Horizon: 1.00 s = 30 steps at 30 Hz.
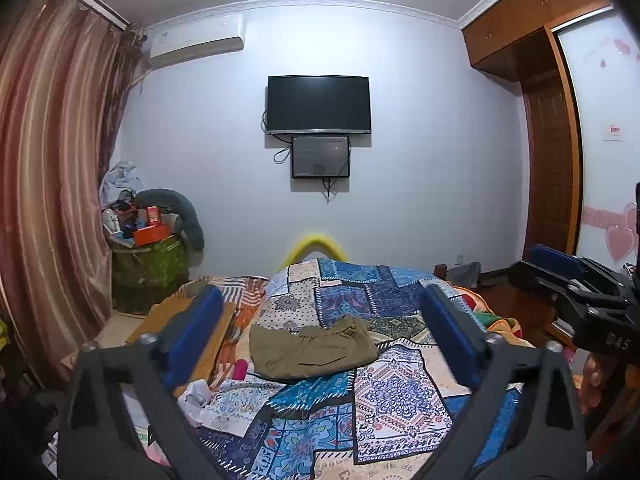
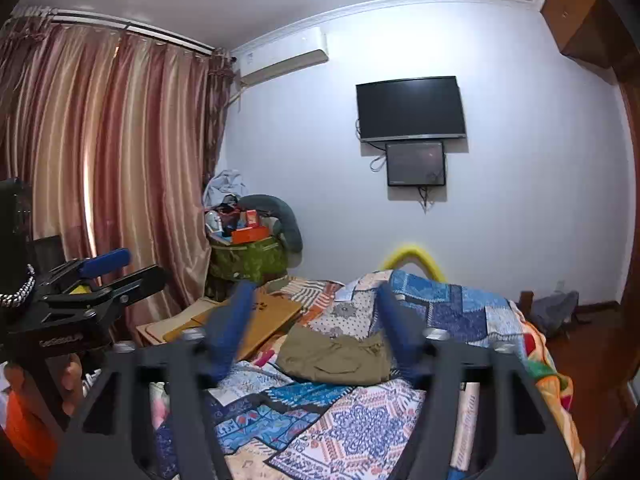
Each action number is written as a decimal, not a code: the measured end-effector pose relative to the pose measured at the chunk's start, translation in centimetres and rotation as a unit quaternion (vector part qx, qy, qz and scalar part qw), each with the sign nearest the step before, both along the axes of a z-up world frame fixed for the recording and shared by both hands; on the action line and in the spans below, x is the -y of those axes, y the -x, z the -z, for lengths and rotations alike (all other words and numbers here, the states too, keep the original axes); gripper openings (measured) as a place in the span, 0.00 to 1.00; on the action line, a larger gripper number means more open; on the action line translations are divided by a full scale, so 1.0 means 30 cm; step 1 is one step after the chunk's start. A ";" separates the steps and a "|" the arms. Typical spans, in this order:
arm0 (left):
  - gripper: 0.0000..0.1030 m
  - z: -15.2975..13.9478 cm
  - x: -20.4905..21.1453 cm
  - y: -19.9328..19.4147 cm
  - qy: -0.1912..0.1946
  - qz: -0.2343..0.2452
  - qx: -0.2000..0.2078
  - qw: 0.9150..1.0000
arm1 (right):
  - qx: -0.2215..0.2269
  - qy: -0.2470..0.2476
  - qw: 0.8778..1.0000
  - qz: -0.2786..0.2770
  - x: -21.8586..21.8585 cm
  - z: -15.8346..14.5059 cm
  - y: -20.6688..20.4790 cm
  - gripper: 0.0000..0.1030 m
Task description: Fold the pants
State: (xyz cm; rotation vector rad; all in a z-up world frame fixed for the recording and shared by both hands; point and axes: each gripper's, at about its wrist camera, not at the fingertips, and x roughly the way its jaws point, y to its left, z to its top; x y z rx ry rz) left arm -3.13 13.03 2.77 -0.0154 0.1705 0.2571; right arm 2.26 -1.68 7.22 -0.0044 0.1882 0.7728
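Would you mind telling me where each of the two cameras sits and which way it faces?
Left wrist view: sits on the left tongs, looking along their wide-open blue fingers across the bed at the folded olive pants and the wall TV; the right tongs show at the right edge.
Right wrist view: sits on the right tongs, open, facing the same pants; the left tongs and a hand show at left.
Both share the pants, patchwork quilt, TV and curtain.
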 end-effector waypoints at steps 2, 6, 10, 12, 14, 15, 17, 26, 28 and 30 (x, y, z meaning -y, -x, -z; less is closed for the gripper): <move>1.00 0.011 -0.010 0.005 0.010 0.001 -0.004 1.000 | -0.002 -0.010 1.000 0.013 0.008 0.013 0.008 0.83; 1.00 0.025 -0.012 0.018 0.009 -0.006 -0.008 1.000 | -0.006 -0.009 1.000 0.027 0.002 0.022 0.008 0.97; 1.00 0.039 0.004 0.021 0.003 -0.009 -0.009 1.000 | -0.003 -0.002 1.000 0.031 0.005 0.030 0.030 0.99; 1.00 0.046 0.006 0.021 0.001 -0.008 -0.010 1.000 | -0.005 -0.001 1.000 0.031 0.006 0.030 0.033 0.99; 1.00 0.050 0.008 0.017 0.001 -0.007 -0.012 1.000 | -0.007 -0.001 0.999 0.031 0.009 0.039 0.040 0.99; 1.00 0.051 0.007 0.011 0.001 -0.007 -0.013 1.000 | -0.009 -0.002 0.999 0.031 0.008 0.036 0.035 0.99; 1.00 0.054 0.005 0.005 0.000 -0.009 -0.015 1.000 | -0.010 -0.002 0.999 0.032 0.013 0.046 0.040 0.99; 1.00 0.067 -0.005 -0.018 0.006 -0.010 -0.022 1.000 | -0.015 0.002 0.999 0.035 0.024 0.054 0.043 0.99; 1.00 0.068 -0.002 -0.022 0.003 -0.014 -0.023 1.000 | -0.018 0.003 0.999 0.036 0.026 0.056 0.042 0.99; 1.00 0.069 0.000 -0.025 0.003 -0.015 -0.024 1.000 | -0.020 0.003 0.999 0.037 0.032 0.055 0.041 0.99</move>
